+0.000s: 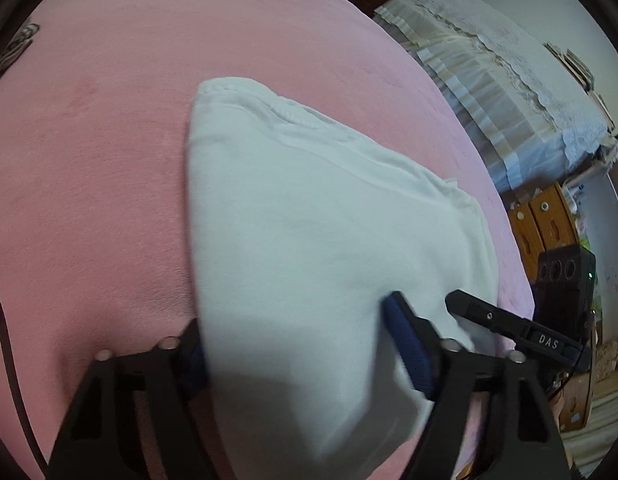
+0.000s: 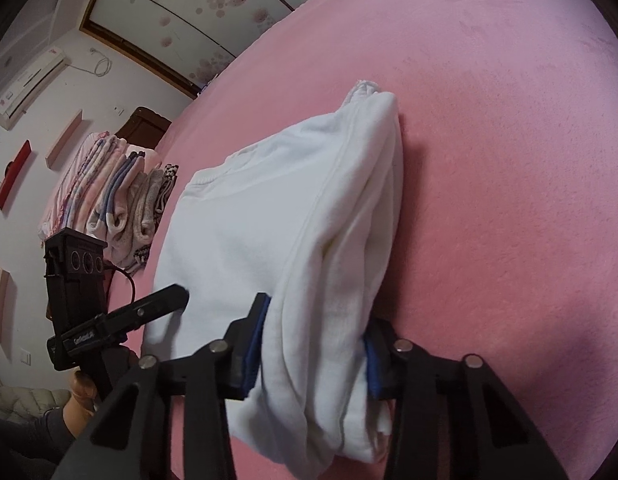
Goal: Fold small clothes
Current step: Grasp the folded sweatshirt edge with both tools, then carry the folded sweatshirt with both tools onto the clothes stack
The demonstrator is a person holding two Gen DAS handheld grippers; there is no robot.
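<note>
Left wrist view looks down along the left gripper (image 1: 297, 344), whose blue-padded fingers (image 1: 409, 348) reach forward low over the pink bed (image 1: 89, 184) with the near edge of a white garment (image 1: 309, 220) filling the gap between them; the cloth is blurred here, and the fingers appear to pinch it. At the right of the same view one black finger of the right gripper (image 1: 505, 320) lies on the garment's near right edge.

Right wrist view shows the right gripper (image 2: 313, 344) tilted downward, its fingers (image 2: 255, 340) clamped on a thick bunch of the garment's (image 2: 269, 220) folded layers. The left gripper (image 2: 145, 312) enters from the left, one finger resting on the cloth.

The garment, a small white top with a ribbed neckline, lies folded lengthwise in several layers on the bed, its near end gathered in both grippers, its far end flat on the blanket.

A stack of folded bedding (image 2: 117, 192) sits at the bed's far left. A lace-covered cabinet (image 1: 509, 92) stands beyond the bed's right side.
</note>
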